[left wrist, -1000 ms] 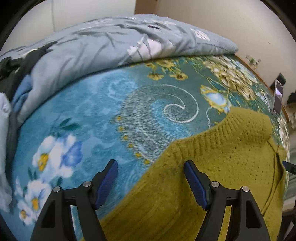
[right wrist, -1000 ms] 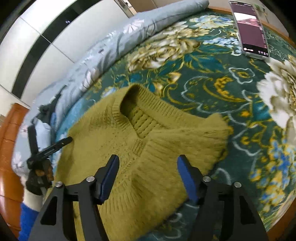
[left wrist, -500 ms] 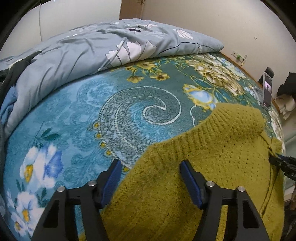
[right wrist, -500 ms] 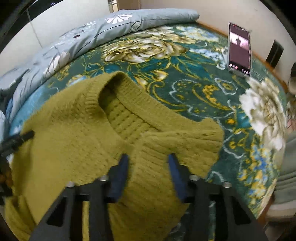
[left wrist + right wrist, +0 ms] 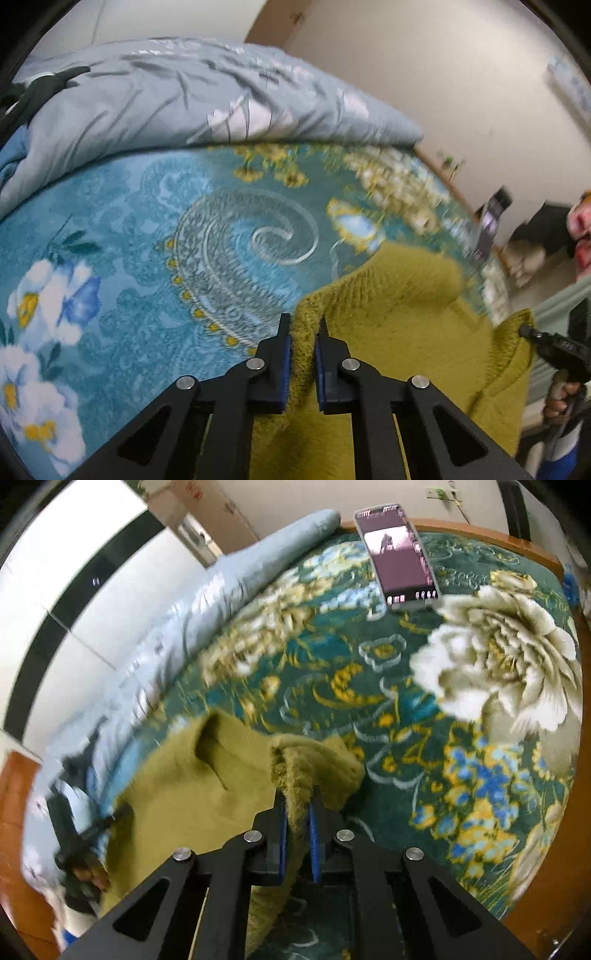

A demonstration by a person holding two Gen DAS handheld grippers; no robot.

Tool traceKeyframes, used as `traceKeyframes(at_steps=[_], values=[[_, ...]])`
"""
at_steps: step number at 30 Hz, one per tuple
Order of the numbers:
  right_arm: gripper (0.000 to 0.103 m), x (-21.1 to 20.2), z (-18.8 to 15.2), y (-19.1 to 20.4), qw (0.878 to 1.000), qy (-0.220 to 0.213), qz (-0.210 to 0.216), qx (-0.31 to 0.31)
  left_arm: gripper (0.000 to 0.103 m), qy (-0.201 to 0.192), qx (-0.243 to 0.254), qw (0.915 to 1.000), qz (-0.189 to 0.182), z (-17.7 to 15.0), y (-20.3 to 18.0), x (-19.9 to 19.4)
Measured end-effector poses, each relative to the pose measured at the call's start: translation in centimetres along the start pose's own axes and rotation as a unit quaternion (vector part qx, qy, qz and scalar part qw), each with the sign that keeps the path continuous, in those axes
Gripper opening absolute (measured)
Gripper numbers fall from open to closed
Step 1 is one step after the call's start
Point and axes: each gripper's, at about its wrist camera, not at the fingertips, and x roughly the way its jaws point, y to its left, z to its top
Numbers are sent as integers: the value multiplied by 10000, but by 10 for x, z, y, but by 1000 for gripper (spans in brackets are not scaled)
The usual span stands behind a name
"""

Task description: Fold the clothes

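An olive-green knitted sweater (image 5: 406, 332) lies on a floral blanket (image 5: 147, 240) on a bed. My left gripper (image 5: 303, 325) is shut on the sweater's left edge, with a fold of knit pinched between its blue pads. My right gripper (image 5: 297, 797) is shut on a bunched fold at the sweater's (image 5: 192, 794) right shoulder, near the neck opening. The pinched fabric stands up between the jaws in both views. The other gripper shows at the edge of each view (image 5: 554, 347) (image 5: 92, 830).
A rolled grey-blue duvet (image 5: 203, 99) lies along the far side of the bed. A phone (image 5: 399, 554) with its screen lit lies on the blanket near the wooden bed edge (image 5: 498, 535). Walls stand beyond the bed.
Both grippers were open over the sweater one second ago. Both have closed on its edges, and the pinched fabric now rises off the blanket.
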Motion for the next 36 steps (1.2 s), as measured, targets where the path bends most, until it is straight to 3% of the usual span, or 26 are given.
traceKeyframes(at_steps=[6,14,20,22,25,26,29,32,36], values=[[9,-41,33,59,9947,-589,440,-723,11,-758,76,9966,-310,8,-25,-63],[9,-112,73,124,9746,-1361,1116,-1382,10,-1876,376,9808,-370,1,-59,-178],[9,-165,77,140,9590,-1763,1531,-1604,8,-2663,917,9594,-165,-41,-102,-270],[9,-181,76,143,9543,-1833,1692,-1646,0,-2947,1079,9494,-115,-60,-115,-299],[9,-206,69,151,9446,-1914,1939,-1828,0,-3425,1322,9302,-23,-89,-134,-349],[9,-212,65,156,9412,-1937,1961,-1953,0,-3487,1369,9272,2,-96,-137,-360],[9,-211,56,167,9382,-1836,1943,-2200,0,-3329,1408,9322,172,-104,-140,-364],[9,-192,47,174,9423,-1562,1840,-2319,0,-2919,1311,9469,314,-99,-129,-339],[9,-162,41,167,9504,-1274,1683,-2284,1,-2204,870,9715,94,-82,-95,-274]])
